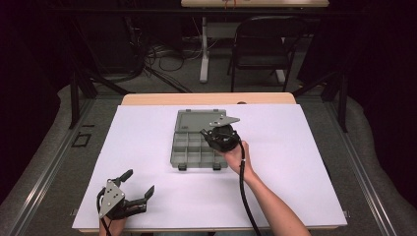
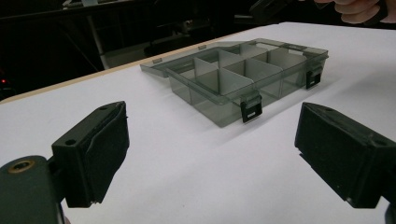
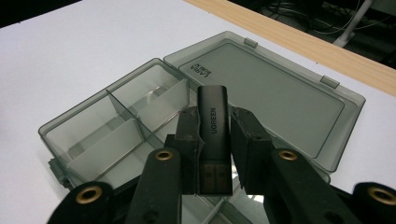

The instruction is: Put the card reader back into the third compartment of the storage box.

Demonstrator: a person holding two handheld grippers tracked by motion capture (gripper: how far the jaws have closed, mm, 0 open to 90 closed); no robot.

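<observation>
USB adapter held over the open organiser box

We see the right gripper [image 3: 214,154] clenched on a black USB adapter [image 3: 213,121], its long axis along the fingers, directly above the box [image 1: 189,147] compartments; the left gripper [image 1: 139,186] rests released on the bench [image 1: 295,162], well apart

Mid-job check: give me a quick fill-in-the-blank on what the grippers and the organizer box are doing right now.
1. The right gripper is shut on a black ____ stick.
2. The organizer box has its lid lying ____.
3. The left gripper hovers with jaws ____.
4. The box rests on a ____ sheet.

Missing words: USB; open; open; white
</observation>
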